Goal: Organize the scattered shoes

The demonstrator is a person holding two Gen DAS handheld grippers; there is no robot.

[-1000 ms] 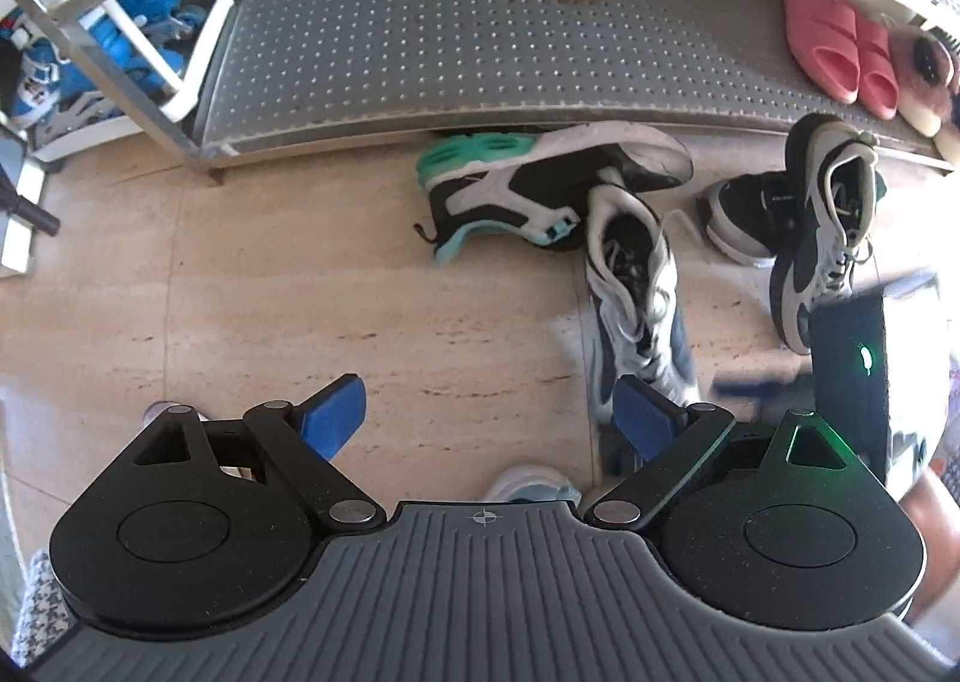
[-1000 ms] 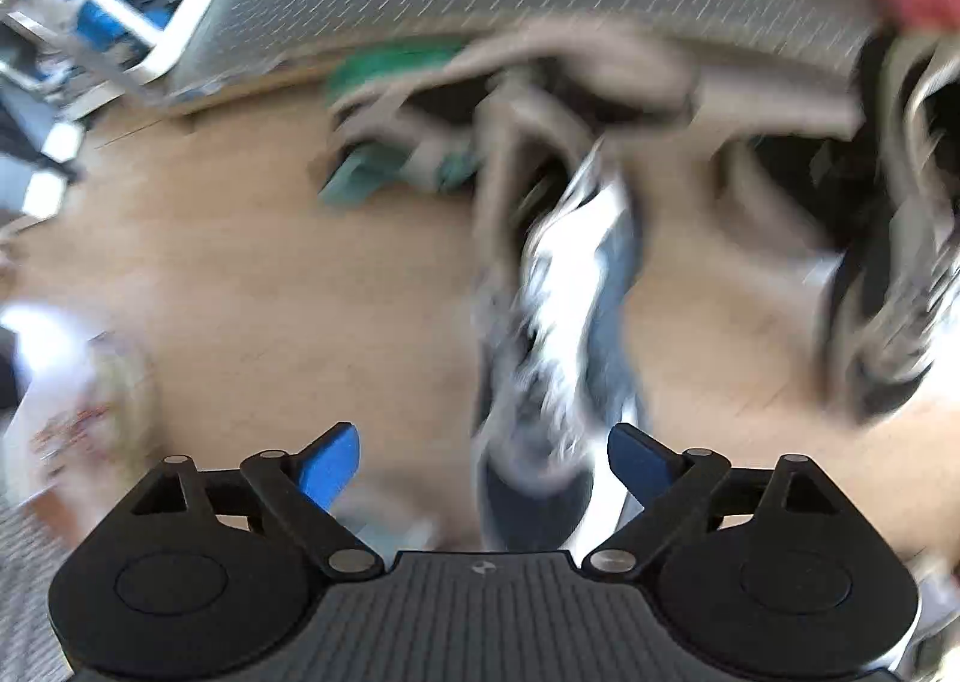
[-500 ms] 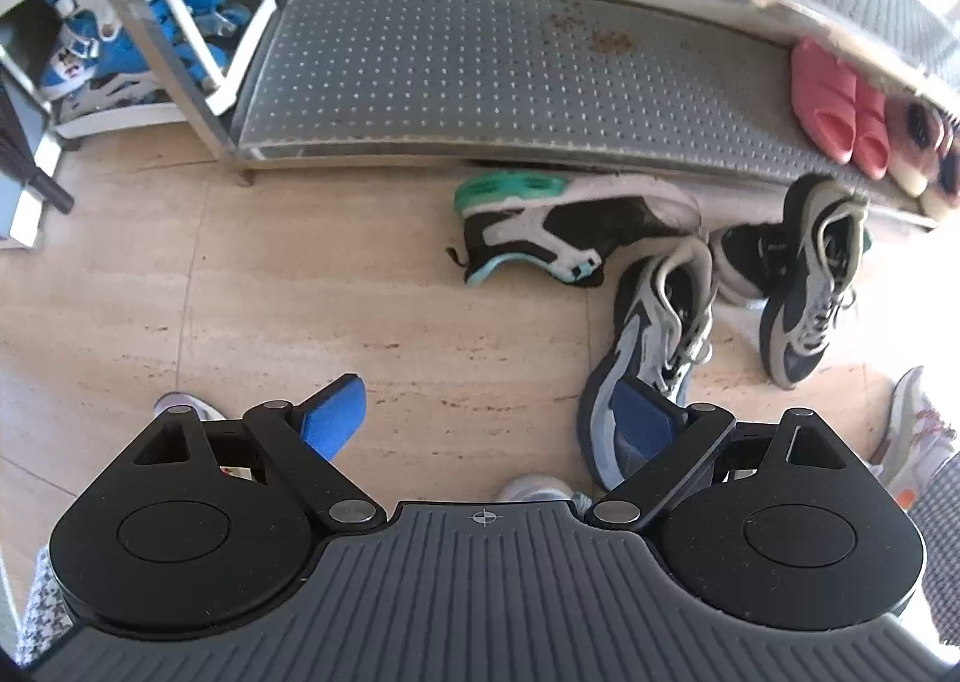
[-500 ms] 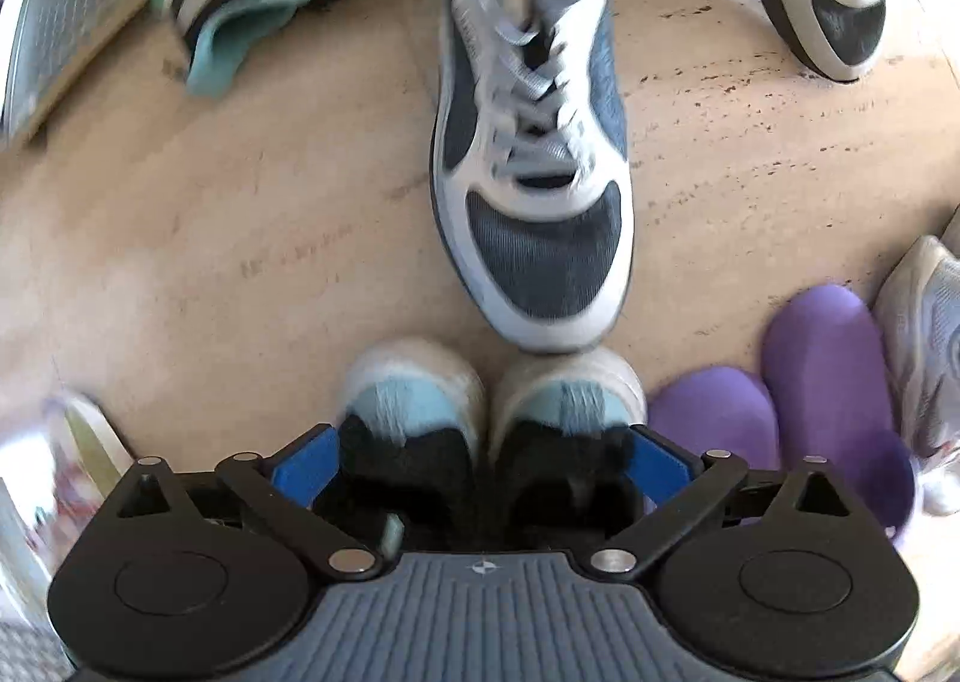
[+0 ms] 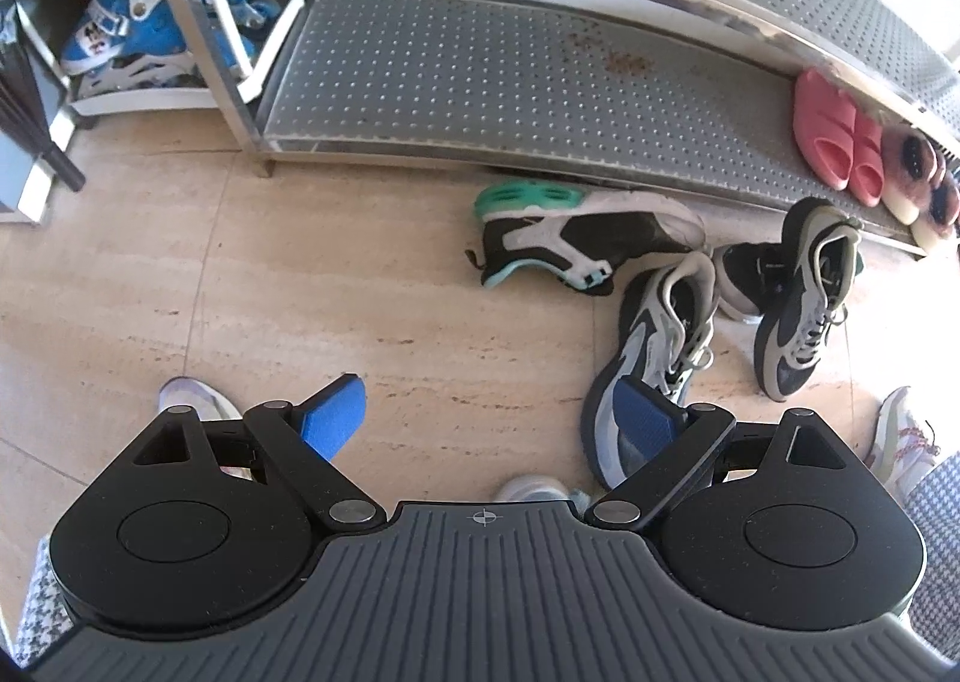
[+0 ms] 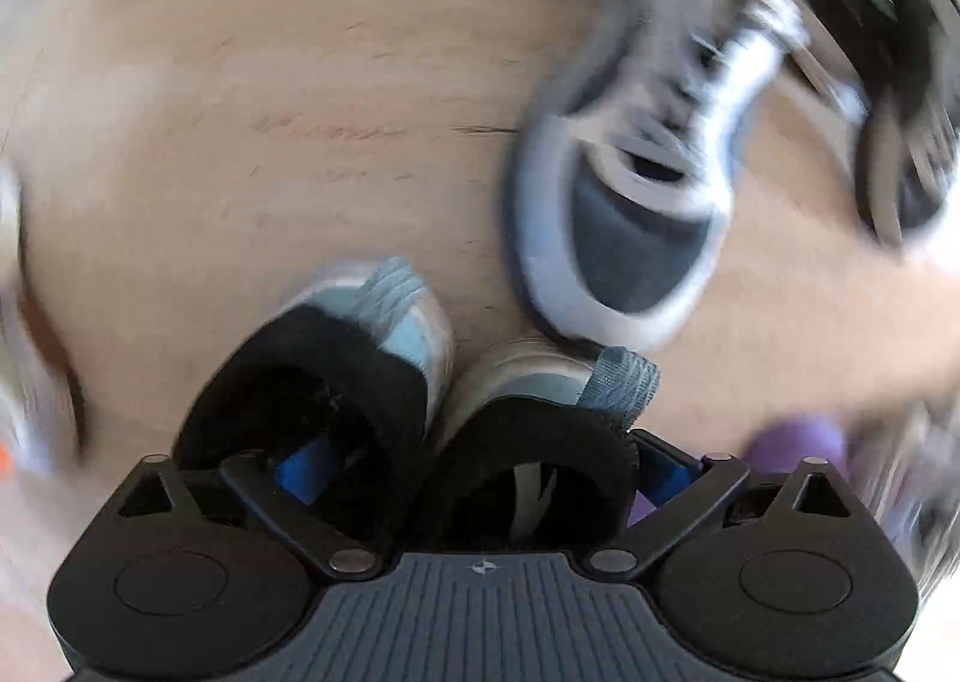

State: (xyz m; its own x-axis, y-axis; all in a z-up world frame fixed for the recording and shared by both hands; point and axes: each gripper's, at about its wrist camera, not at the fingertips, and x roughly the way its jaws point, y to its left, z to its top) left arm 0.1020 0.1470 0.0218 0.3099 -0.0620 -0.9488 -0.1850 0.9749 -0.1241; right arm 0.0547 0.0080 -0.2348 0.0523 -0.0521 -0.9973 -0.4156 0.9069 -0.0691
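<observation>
In the right wrist view my right gripper [image 6: 480,472] is shut on a pair of light-blue shoes [image 6: 396,310], its fingers pinching their black collars together; the view is motion-blurred. A grey-blue sneaker [image 6: 636,202] lies on the floor ahead. In the left wrist view my left gripper [image 5: 489,412] is open and empty above the tan floor. The grey-blue sneaker [image 5: 660,346] lies beside its right finger. A black-and-teal sneaker [image 5: 576,238] lies on its side by the metal shoe rack [image 5: 510,81]. A black-grey sneaker [image 5: 804,298] lies further right.
Pink slides [image 5: 834,135] and furry slippers [image 5: 918,178] sit on the rack's lower shelf at right. Blue skates [image 5: 120,33] stand on a shelf at the left. Purple clogs [image 6: 792,448] and a white sneaker [image 5: 900,430] lie at the right.
My right gripper has closed on the light-blue pair and lifted it, tilting leftward. My left gripper has drawn back and up, showing more of the rack.
</observation>
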